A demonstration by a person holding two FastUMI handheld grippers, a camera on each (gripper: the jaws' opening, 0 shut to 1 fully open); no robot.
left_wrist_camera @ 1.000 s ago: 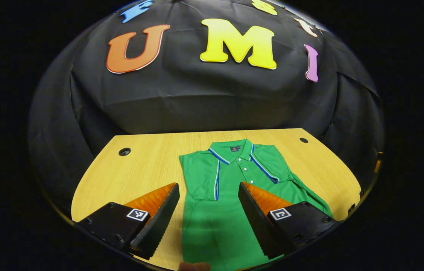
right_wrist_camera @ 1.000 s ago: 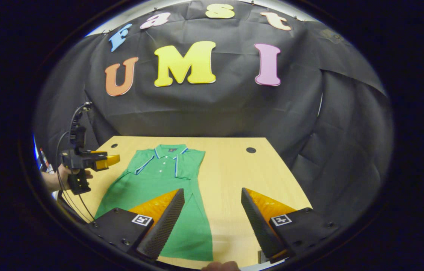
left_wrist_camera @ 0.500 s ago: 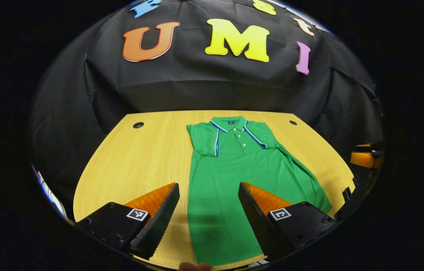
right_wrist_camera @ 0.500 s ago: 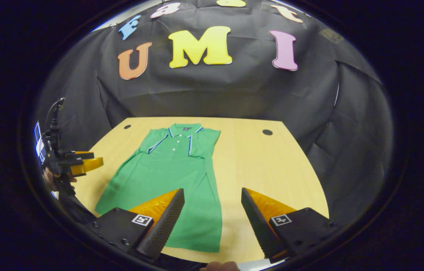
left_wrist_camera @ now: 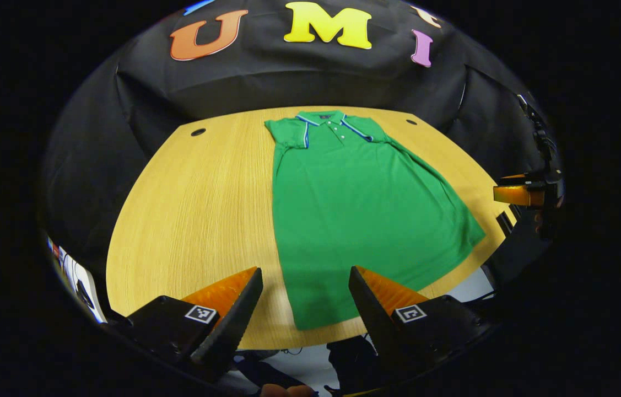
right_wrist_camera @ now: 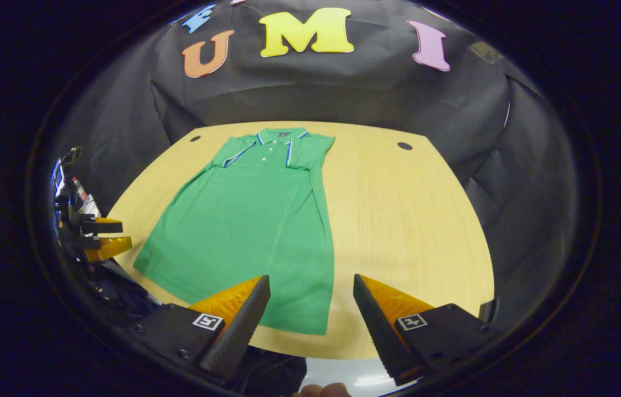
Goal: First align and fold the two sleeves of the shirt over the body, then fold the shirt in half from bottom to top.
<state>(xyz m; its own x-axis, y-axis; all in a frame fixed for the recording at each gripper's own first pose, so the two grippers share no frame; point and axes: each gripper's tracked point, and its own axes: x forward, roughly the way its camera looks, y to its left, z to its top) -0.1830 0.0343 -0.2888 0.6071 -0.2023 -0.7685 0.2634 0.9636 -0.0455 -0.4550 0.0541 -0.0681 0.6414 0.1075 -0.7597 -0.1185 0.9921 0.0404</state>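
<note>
Lying flat on the desk (left_wrist_camera: 189, 220) with both sleeves tucked over its body, the green shirt (left_wrist_camera: 354, 209) is waiting while the left gripper (left_wrist_camera: 304, 309) and right gripper (right_wrist_camera: 310, 314) are hovering spread and empty above its near hem, apparently lining up the bottom-to-top fold.

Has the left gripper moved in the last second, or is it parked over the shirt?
Yes. The left gripper has pulled back toward the table's near edge: the green polo shirt's hem now shows between its open fingers, where earlier only mid-body did.
</note>
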